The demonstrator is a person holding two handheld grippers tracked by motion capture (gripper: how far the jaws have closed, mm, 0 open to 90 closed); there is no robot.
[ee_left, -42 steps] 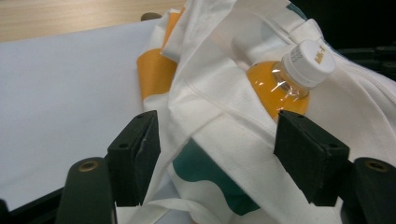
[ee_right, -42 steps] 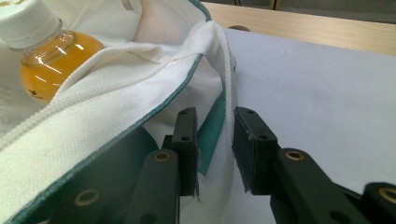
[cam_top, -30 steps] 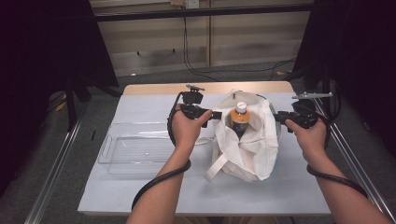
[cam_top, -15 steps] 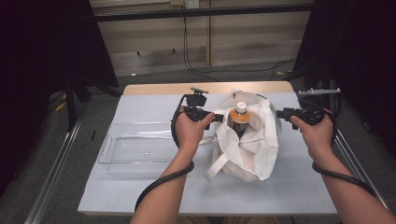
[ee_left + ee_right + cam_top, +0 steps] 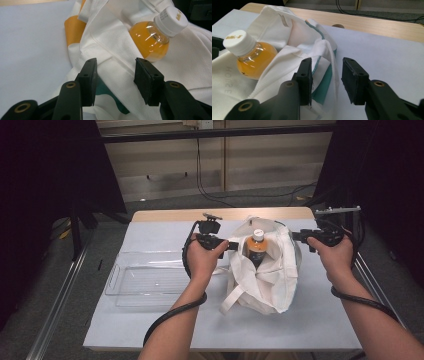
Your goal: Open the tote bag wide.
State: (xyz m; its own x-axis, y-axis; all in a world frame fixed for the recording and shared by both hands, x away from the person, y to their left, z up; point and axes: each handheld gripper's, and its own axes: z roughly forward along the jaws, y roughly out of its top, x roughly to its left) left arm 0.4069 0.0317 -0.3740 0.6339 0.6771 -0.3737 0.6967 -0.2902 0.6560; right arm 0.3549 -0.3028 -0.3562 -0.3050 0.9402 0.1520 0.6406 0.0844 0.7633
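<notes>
A white tote bag (image 5: 265, 282) stands on the table with an orange-drink bottle (image 5: 256, 246) upright inside it, white cap showing. My left gripper (image 5: 235, 246) is at the bag's left rim. In the left gripper view its jaws (image 5: 115, 75) have just been closing, with bag cloth (image 5: 107, 37) between them and untouched by the pads, and the bottle (image 5: 150, 42) just beyond. My right gripper (image 5: 296, 236) is at the right rim. Its jaws (image 5: 327, 77) have just been opening and straddle the bag's teal-lined edge (image 5: 329, 57) without pressing it. The bottle (image 5: 254, 60) lies to their left.
A clear plastic tray (image 5: 150, 254) lies left of the bag, under my left forearm. The light table top (image 5: 320, 320) ends in a wooden strip (image 5: 170, 215) at the back. Metal rails run along both sides, and dark curtains stand beyond them.
My right hand has drifted slightly outward and farther back beside the bag. The left hand, the bag and the bottle have kept their places.
</notes>
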